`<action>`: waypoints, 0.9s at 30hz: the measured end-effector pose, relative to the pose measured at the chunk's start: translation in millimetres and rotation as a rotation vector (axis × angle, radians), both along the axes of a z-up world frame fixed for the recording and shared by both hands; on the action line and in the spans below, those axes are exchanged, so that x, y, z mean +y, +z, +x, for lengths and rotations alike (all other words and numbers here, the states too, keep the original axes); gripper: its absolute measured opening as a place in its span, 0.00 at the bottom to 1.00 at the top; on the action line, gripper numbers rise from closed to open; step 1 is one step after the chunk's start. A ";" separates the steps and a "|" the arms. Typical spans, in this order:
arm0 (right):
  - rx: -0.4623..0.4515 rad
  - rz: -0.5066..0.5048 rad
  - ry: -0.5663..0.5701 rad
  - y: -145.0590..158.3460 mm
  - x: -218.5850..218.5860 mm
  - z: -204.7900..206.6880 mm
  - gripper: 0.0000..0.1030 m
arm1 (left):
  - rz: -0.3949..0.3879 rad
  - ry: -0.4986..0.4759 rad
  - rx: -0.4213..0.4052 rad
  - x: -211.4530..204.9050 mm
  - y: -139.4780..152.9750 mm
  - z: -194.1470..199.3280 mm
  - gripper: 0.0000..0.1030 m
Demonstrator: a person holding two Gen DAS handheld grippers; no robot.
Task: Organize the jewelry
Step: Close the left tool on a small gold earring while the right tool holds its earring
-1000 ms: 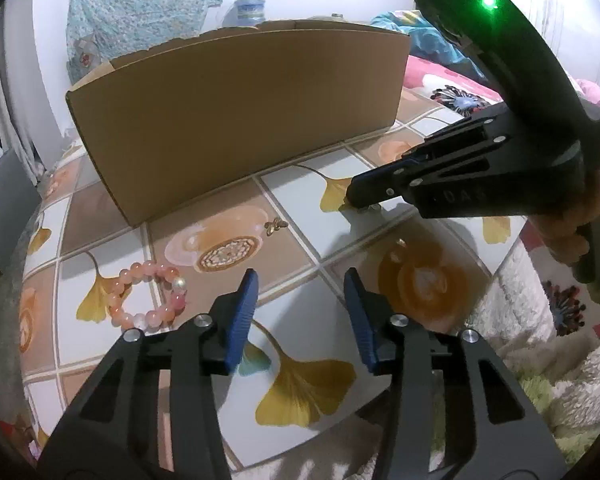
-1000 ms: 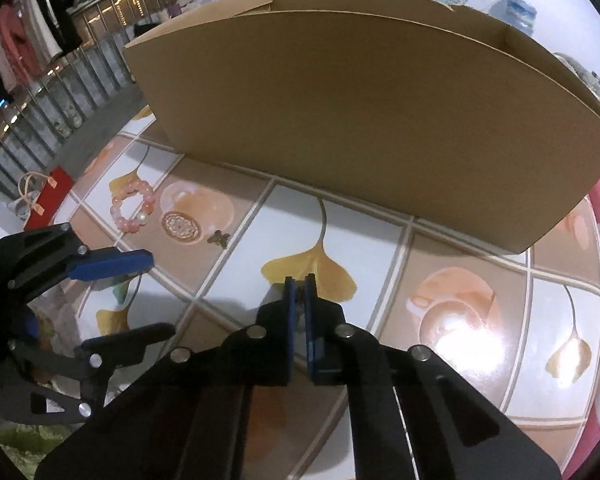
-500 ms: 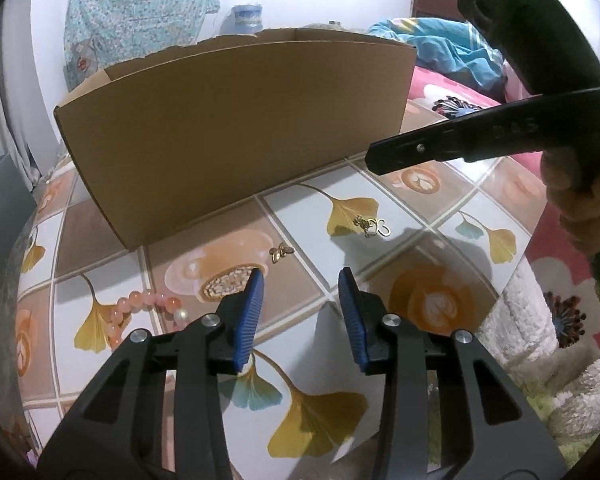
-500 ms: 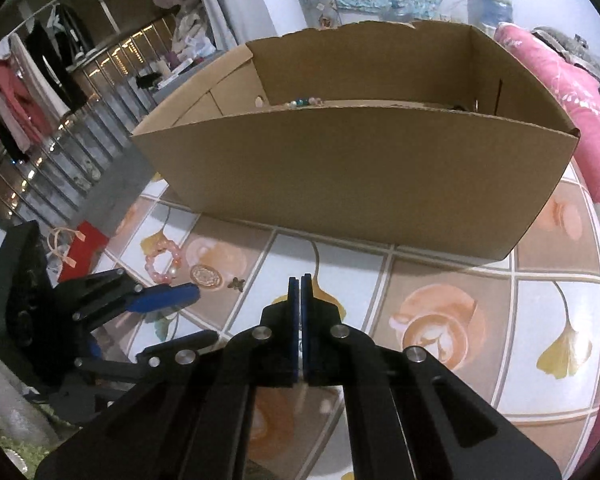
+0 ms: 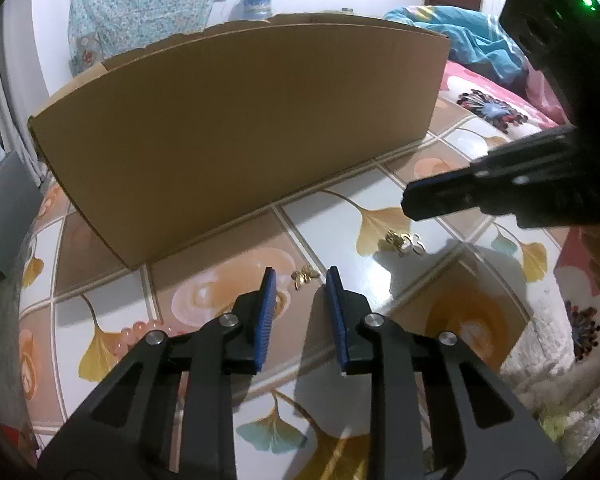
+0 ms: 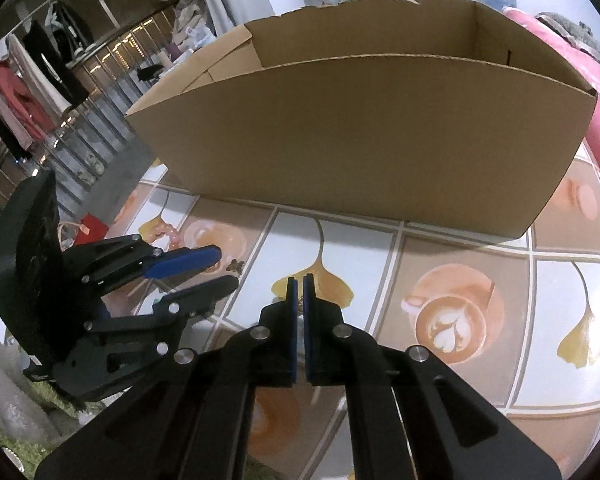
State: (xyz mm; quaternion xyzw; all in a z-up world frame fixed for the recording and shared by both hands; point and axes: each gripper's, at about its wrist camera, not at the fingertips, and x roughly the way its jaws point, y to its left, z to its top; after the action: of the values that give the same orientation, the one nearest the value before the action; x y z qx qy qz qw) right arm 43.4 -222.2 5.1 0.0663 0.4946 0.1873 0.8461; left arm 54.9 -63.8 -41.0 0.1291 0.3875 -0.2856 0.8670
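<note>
A small gold butterfly piece (image 5: 306, 276) lies on the tiled tabletop, between the blue fingertips of my left gripper (image 5: 300, 280). Its jaws are closing, and the pads stand apart from the piece. In the right wrist view the same piece (image 6: 235, 266) sits just off the left gripper (image 6: 222, 268). A gold earring cluster (image 5: 404, 240) rests on a ginkgo leaf print, under the tip of my right gripper (image 5: 410, 202). The right gripper (image 6: 300, 284) is shut with nothing visible between its pads. A pink bead bracelet (image 5: 140, 330) is partly hidden behind my left fingers.
A large open cardboard box (image 5: 240, 120) stands across the back of the table (image 6: 480, 272); its near wall (image 6: 360, 140) is tall. The table's edge and a fluffy rug (image 5: 540, 368) lie to the right. A bed with pink bedding is behind.
My left gripper has moved forward past the bracelet to the butterfly piece, and its jaws have narrowed. The right gripper lifted off the table beside the earring cluster and now hovers over it.
</note>
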 end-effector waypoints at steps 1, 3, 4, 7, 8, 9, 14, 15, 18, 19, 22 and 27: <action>-0.002 0.000 -0.001 0.0 -0.8 -0.4 0.03 | 0.005 0.000 -0.001 -1.7 0.1 1.0 0.22; -0.006 0.003 -0.003 0.2 -3.0 -1.3 0.03 | 0.009 0.003 0.001 -4.2 0.2 2.3 0.22; -0.007 0.006 -0.005 -0.1 -3.6 -1.7 0.03 | 0.013 0.005 0.002 -5.7 0.2 3.0 0.21; -0.008 0.008 -0.010 -2.0 -5.6 -2.5 0.03 | 0.026 0.006 0.002 -8.0 0.6 1.9 0.19; -0.010 0.008 -0.012 -2.7 -6.4 -2.7 0.03 | 0.027 0.006 0.006 -8.8 0.6 2.2 0.18; -0.010 0.011 -0.014 -3.4 -7.4 -2.8 0.03 | 0.029 0.007 0.010 -9.9 0.8 2.4 0.16; -0.013 0.034 -0.023 -6.6 -11.9 -3.0 0.03 | 0.047 0.002 0.006 -13.6 1.7 1.0 0.11; -0.014 0.037 -0.025 -6.9 -12.5 -3.2 0.03 | 0.049 0.003 0.006 -13.9 1.8 0.9 0.11; -0.020 0.043 -0.029 -6.6 -14.4 -4.0 0.03 | 0.049 0.002 0.005 -13.6 2.4 0.7 0.10; -0.022 0.045 -0.031 -6.4 -15.1 -4.0 0.03 | 0.051 0.001 0.003 -13.5 2.0 0.7 0.10; -0.026 0.046 -0.031 -5.9 -14.9 -4.6 0.03 | 0.047 0.002 0.005 -11.9 1.5 1.6 0.10; -0.034 0.035 -0.020 -3.5 -12.2 -5.3 0.03 | 0.031 0.006 -0.003 -9.5 5.0 0.3 0.10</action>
State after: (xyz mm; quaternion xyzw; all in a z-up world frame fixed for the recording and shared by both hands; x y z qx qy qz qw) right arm 38.1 -234.4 1.6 0.0832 0.4760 0.1884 0.8550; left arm 55.2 -73.3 -36.0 0.1421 0.3910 -0.2768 0.8662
